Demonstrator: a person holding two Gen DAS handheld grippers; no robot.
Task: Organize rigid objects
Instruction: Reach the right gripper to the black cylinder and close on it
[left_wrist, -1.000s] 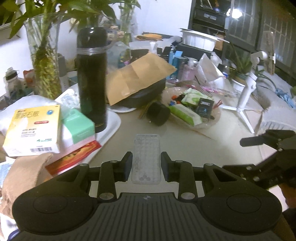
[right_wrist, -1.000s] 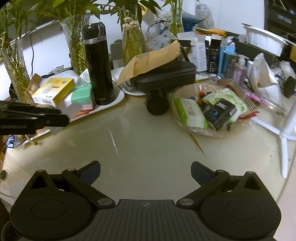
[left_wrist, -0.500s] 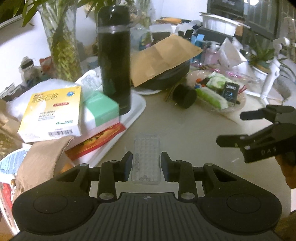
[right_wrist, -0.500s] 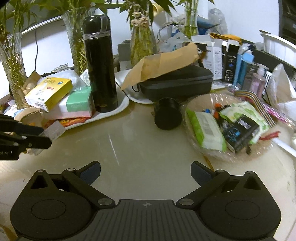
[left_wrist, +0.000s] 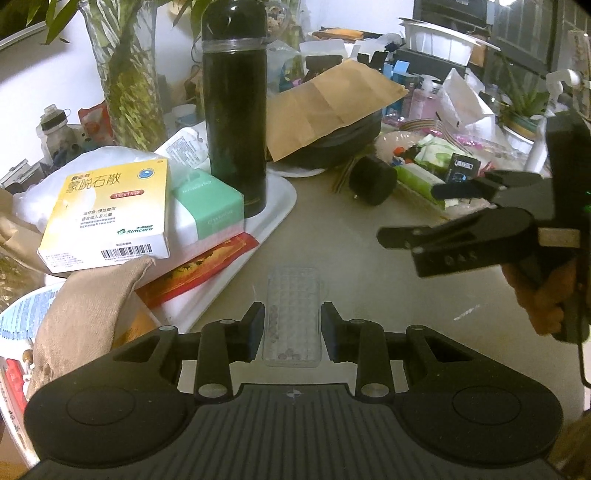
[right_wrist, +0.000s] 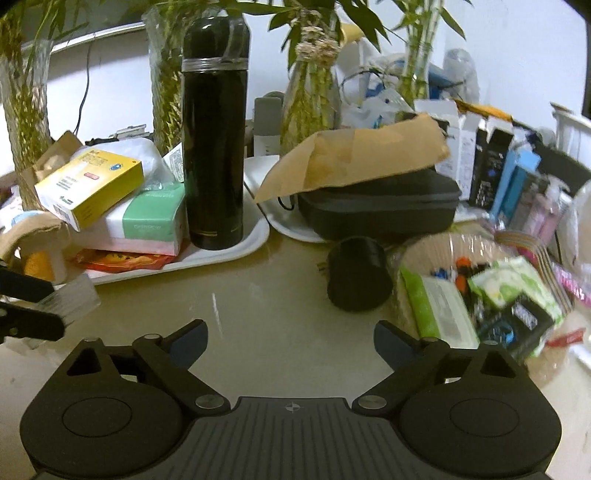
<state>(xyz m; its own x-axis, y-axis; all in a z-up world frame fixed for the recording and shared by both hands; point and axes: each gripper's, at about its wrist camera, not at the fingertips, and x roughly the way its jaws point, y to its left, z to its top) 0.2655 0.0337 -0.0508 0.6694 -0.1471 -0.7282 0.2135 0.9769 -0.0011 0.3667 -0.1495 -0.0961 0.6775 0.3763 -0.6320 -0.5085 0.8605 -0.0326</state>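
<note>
My left gripper (left_wrist: 292, 321) is shut on a clear plastic box (left_wrist: 291, 314) with a bumpy lid, held just above the beige table near the white tray (left_wrist: 275, 218). The box also shows at the left edge of the right wrist view (right_wrist: 72, 295). On the tray stand a tall black thermos (left_wrist: 234, 107), a mint-green box (left_wrist: 208, 206) and a yellow medicine box (left_wrist: 107, 218). My right gripper (right_wrist: 291, 338) is open and empty over the table; a small black cylinder (right_wrist: 358, 278) lies ahead of it. The right gripper also shows in the left wrist view (left_wrist: 417, 212).
A black case (right_wrist: 380, 206) under a brown envelope (right_wrist: 354, 155) sits behind the cylinder. A wrapped basket of packets (right_wrist: 480, 295) is at right. Glass vases with plants (right_wrist: 166, 85) line the back. A beige cloth (left_wrist: 85, 314) lies at the tray's near corner.
Both grippers have moved forward and leftward toward the tray and thermos. The left one still holds the clear box; the right one stays open.
</note>
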